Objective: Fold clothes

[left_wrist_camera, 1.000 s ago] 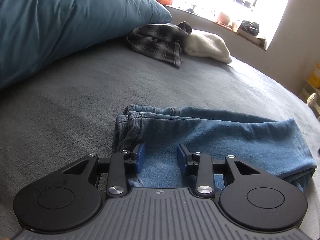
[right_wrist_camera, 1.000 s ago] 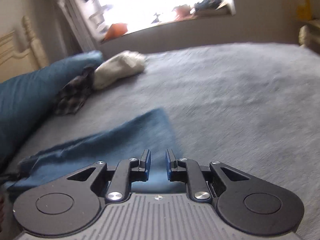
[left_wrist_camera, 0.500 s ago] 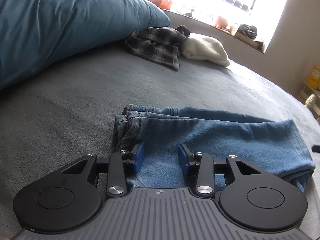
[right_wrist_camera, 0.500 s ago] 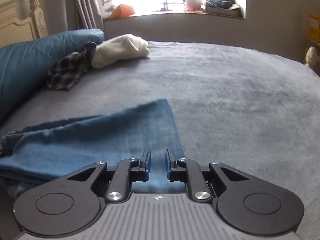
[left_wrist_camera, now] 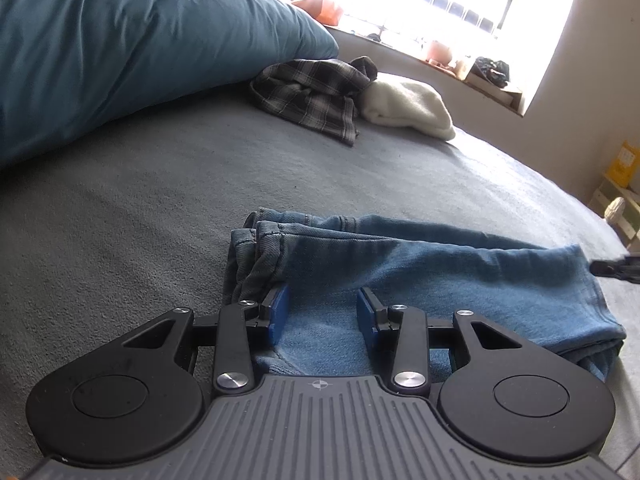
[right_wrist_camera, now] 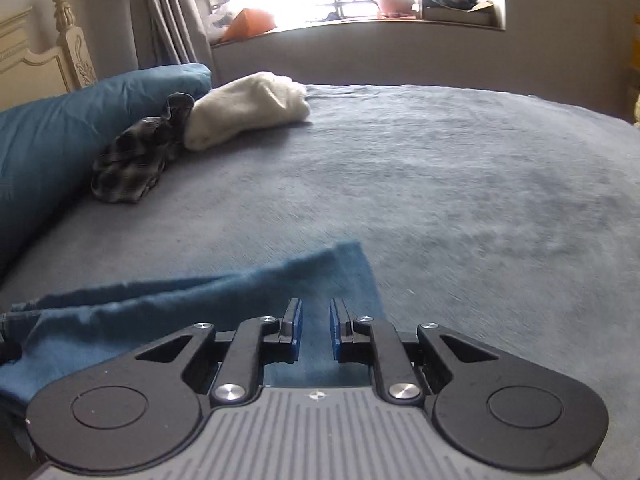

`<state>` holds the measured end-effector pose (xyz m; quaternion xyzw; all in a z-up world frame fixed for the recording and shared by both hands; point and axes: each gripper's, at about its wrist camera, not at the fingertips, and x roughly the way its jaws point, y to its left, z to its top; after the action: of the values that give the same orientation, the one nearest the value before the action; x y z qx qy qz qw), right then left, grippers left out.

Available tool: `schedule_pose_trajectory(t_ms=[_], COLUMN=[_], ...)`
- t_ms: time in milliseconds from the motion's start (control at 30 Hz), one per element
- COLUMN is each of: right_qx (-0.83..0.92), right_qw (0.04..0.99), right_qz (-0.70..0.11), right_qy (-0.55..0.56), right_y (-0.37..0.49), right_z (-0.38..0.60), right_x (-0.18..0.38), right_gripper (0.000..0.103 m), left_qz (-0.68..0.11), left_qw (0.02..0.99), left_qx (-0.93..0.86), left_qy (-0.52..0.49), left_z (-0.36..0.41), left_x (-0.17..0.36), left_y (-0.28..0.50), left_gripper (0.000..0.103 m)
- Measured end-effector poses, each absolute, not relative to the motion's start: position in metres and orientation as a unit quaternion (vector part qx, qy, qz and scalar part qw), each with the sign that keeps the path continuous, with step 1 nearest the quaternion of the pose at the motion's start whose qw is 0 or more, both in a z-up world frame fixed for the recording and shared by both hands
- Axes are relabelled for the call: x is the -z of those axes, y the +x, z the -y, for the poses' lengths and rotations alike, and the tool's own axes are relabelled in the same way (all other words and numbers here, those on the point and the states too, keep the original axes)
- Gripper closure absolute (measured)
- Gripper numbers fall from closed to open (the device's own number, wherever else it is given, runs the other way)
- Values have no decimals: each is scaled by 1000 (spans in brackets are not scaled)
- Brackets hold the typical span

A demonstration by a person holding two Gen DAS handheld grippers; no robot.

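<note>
We note that both the left gripper (left_wrist_camera: pixel 323 308) and the right gripper (right_wrist_camera: pixel 315 330) share one build: a ribbed grey body with a small crosshair mark, two round black side housings, black link arms on silver screws, and blue pads (left_wrist_camera: pixel 279 312).

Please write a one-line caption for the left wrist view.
Left gripper, jaws apart, over folded blue denim jeans on a grey bed cover.

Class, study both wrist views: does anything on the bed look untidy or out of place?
Yes. The plaid garment lies crumpled against the blue pillow, touching a cream garment in a loose lump. The jeans lie folded lengthwise.
</note>
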<state>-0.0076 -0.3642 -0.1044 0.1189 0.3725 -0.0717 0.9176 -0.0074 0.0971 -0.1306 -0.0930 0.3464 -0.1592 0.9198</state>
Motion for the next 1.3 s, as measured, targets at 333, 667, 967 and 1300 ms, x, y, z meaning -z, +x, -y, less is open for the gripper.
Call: schedule_pose_trajectory(t_ms=[333,667,967,1300], right_qx=[81,135,87,106], right_qw=[908,900,884,889], right_qz=[-384,-393,-420,-389], right_qy=[147,136,187,217], right_y=[14,17,-54,-85], right_z=[386,401,387,381], right_x=[112,112,102,102], right_gripper=[103,103,103,102], left_qz=[-344,-348,-348,-347], left_qw=[919,917,917,923], left_qx=[163,164,162,157], left_qy=[-104,-108,-107,-49], left_z=[-100,-100,-98,-85], left_x=[133,135,135,133], left_y=[-7,-5,-4,-6], left_gripper=[64,64,64,63])
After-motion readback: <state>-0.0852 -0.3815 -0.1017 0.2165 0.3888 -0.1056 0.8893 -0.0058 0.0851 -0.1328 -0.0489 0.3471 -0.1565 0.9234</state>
